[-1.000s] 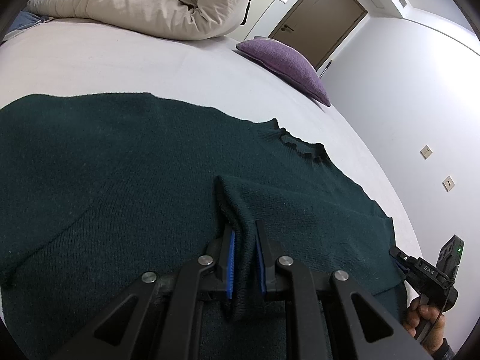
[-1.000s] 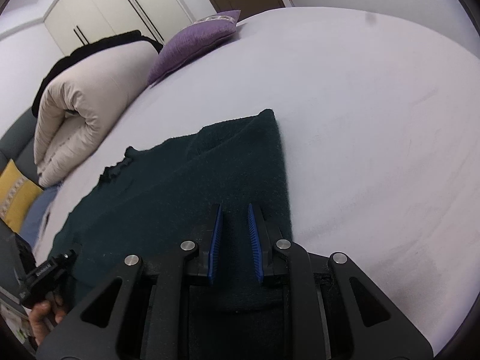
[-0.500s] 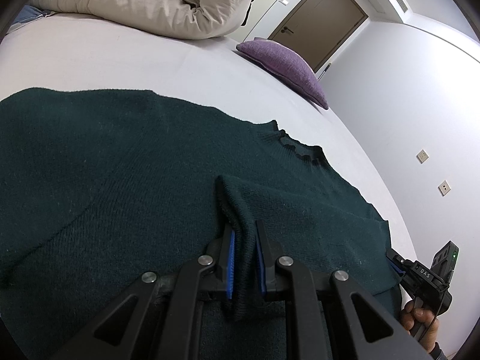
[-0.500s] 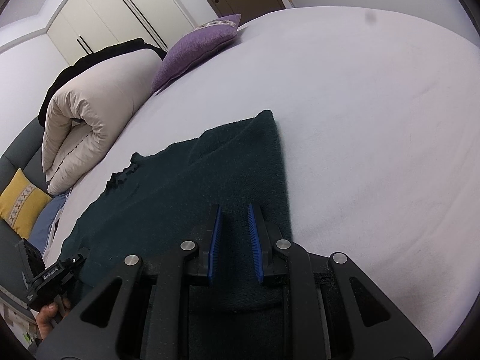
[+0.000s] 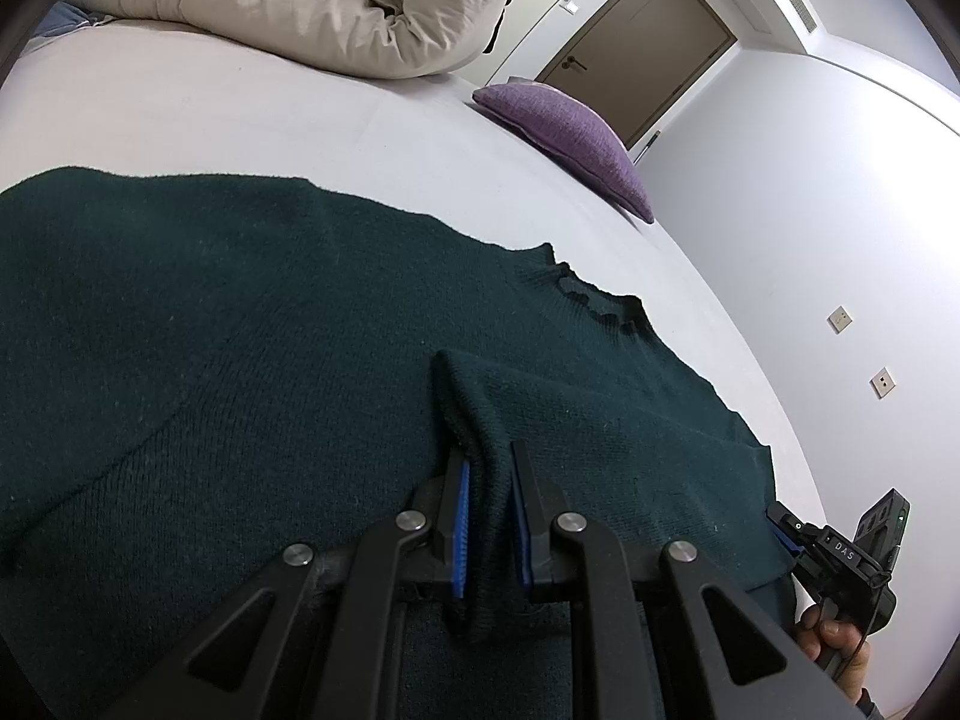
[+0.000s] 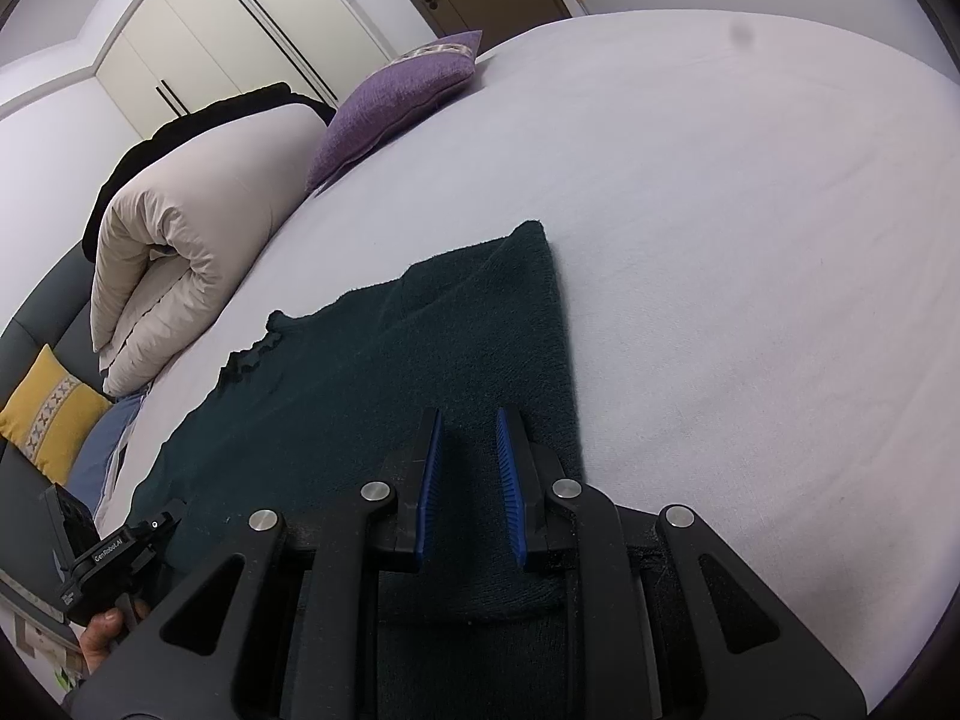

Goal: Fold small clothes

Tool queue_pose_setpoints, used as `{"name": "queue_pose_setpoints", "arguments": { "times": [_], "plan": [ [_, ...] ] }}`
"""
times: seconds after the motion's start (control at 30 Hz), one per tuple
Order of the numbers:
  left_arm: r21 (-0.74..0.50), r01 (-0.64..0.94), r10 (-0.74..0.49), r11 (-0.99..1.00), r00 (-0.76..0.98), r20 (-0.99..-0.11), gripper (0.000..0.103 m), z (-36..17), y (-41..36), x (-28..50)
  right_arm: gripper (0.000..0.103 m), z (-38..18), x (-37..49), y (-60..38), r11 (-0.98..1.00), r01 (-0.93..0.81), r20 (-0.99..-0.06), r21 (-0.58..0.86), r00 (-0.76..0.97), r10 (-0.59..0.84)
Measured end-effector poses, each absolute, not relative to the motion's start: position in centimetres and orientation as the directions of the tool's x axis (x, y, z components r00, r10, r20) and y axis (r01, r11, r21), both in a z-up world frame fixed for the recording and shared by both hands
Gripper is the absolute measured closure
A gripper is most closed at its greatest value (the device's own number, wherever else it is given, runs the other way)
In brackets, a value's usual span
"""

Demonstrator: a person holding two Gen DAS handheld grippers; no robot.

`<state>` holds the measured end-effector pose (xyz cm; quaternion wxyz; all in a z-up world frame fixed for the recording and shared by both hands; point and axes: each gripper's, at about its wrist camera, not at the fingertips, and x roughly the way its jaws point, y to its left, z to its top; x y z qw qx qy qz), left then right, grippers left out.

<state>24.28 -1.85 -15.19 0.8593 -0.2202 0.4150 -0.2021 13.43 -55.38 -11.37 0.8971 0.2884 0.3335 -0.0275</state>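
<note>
Spread across a pale bed sheet (image 6: pixel 750 240), a dark green sweater (image 5: pixel 240 330), ruffled collar pointing toward the far side of the bed. Left gripper (image 5: pixel 489 486) narrowed onto a raised fold of the knit, blue pads (image 5: pixel 461 516) pressing the cloth from both sides, the pinched ridge standing up above the flat body of the garment. Right gripper (image 6: pixel 468 468) low over the sweater's near right portion, jaws narrow with a visible gap; hard to tell from its own view whether fabric is caught, though dark cloth bunches beneath the fingers. Same right gripper seen from the left view at the sweater's lower edge, held by a hand (image 5: pixel 834 642). In the background, a purple pillow (image 6: pixel 396 108), a rolled beige duvet (image 6: pixel 198 228), a yellow cushion (image 6: pixel 51 414), white wardrobe doors (image 6: pixel 240 30) and a brown door (image 5: pixel 636 60).
</note>
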Motion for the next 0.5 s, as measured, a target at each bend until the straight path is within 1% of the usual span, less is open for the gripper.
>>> {"name": "queue_pose_setpoints", "arguments": {
  "times": [0.5],
  "plan": [
    [-0.556, 0.164, -0.537, 0.815, 0.574, -0.618, 0.087, -15.11, -1.77, 24.28, 0.086, -11.29, 13.37, -55.51, 0.830, 0.240, -0.611, 0.503, 0.778, 0.145]
  ]
}}
